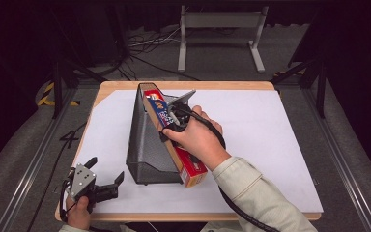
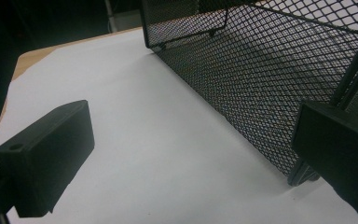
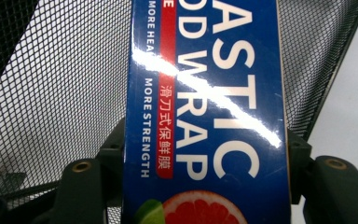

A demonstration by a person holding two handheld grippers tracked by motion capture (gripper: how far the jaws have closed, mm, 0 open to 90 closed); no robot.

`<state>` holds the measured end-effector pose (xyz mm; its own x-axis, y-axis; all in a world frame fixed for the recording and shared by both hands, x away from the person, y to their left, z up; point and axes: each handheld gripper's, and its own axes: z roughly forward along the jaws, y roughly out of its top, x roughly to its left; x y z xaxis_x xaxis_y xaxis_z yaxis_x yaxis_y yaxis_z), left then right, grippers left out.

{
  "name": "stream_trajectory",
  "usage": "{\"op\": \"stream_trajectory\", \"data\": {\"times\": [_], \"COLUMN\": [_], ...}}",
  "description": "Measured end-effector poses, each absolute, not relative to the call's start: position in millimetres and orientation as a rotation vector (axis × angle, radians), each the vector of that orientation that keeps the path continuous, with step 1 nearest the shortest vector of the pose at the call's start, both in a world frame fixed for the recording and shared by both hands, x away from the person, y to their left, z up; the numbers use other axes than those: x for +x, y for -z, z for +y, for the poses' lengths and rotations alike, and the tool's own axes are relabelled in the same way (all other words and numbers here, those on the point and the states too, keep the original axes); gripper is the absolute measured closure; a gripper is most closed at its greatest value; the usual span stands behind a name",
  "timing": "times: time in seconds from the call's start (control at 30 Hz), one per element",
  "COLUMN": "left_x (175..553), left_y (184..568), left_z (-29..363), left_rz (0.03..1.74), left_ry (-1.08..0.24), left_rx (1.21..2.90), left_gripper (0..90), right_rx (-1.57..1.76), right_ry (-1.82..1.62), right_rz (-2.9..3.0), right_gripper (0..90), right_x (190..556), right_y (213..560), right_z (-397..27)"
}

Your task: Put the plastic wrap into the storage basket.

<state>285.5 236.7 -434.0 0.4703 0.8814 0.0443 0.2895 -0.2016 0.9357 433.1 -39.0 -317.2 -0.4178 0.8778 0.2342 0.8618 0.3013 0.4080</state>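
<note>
The long blue box carried large white lettering reading "ASTIC" and "D WRAP", smaller white "MORE STRENGTH", a red strip of Chinese characters, and a picture of a cut grapefruit and lime, while its near end in the high view was red. It lay with its long axis slanting from the front right of the black mesh basket up toward the basket's far rim, resting along the basket's right edge over the white sheet. The right gripper was clamped across the box's width, 1 jaw on each long side, and the left gripper sat at the table's front left corner with its 2 jaws spread wide on nothing, just beside the basket's mesh wall.
</note>
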Motion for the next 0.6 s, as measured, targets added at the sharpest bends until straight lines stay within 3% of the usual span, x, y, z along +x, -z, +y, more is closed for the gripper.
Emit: {"op": "stream_trajectory", "data": {"times": [0.6], "left_x": [286], "left_y": [434], "left_z": [237], "left_rz": [1.006], "left_ry": [-0.751], "left_rx": [1.738], "left_gripper": [0.0], "right_rx": [1.723], "right_ry": [-0.584], "right_rz": [2.543], "right_gripper": [39.0], "right_x": [451], "right_y": [338], "right_z": [-28]}}
